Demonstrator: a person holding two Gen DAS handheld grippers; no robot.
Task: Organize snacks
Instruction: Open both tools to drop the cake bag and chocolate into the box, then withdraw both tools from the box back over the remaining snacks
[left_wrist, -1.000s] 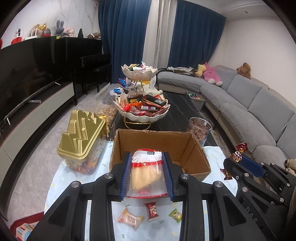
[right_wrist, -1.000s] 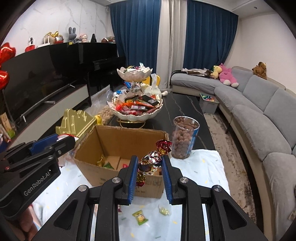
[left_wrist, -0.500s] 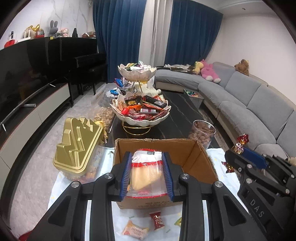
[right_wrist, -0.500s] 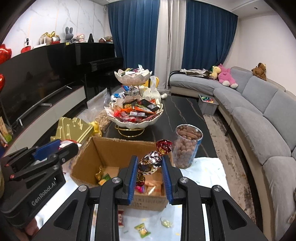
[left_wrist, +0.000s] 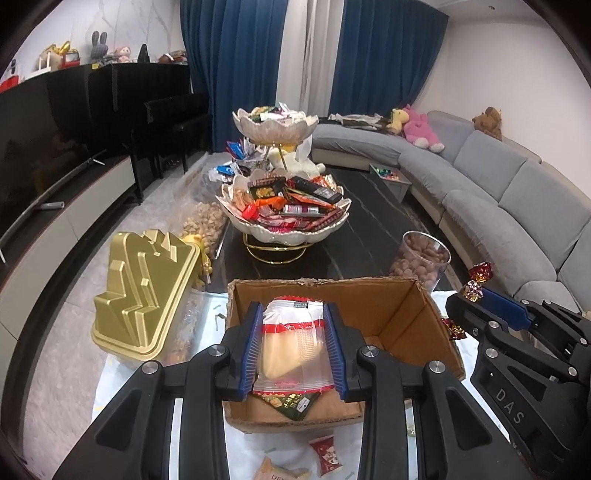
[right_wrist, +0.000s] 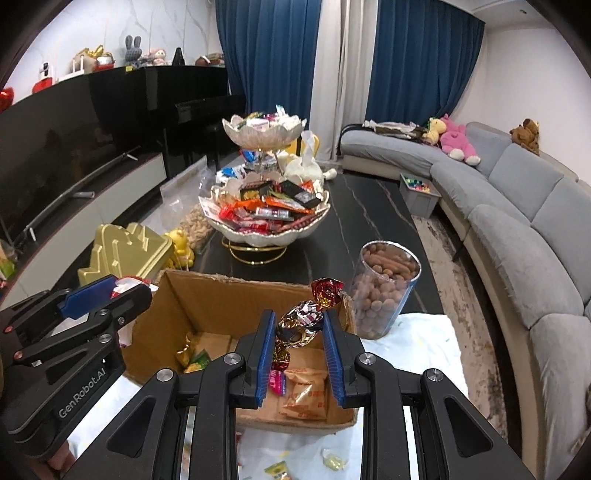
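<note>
An open cardboard box (left_wrist: 402, 314) (right_wrist: 207, 306) stands on a white cloth. Over its near-left part my left gripper (left_wrist: 293, 328) is shut on a clear packet with a red band (left_wrist: 291, 343) holding a pale yellow snack. My right gripper (right_wrist: 299, 332) is shut on a foil-wrapped twist candy (right_wrist: 304, 319), held over the box's right part. Several packets lie in the box bottom (right_wrist: 303, 391). Each gripper shows in the other's view, the right gripper (left_wrist: 480, 299) at the right edge and the left gripper (right_wrist: 110, 293) at the left edge.
A gold lidded container (left_wrist: 147, 295) stands left of the box, a clear jar of nuts (right_wrist: 384, 288) behind its right corner. A two-tier bowl stand (left_wrist: 284, 206) full of snacks is further back. Loose candies (left_wrist: 325, 450) lie on the cloth (right_wrist: 424, 332) in front. Grey sofa (right_wrist: 517, 229) at right.
Both grippers have moved forward with their snacks, from in front of the box to over its opening. The box now looks larger and closer in both views.
</note>
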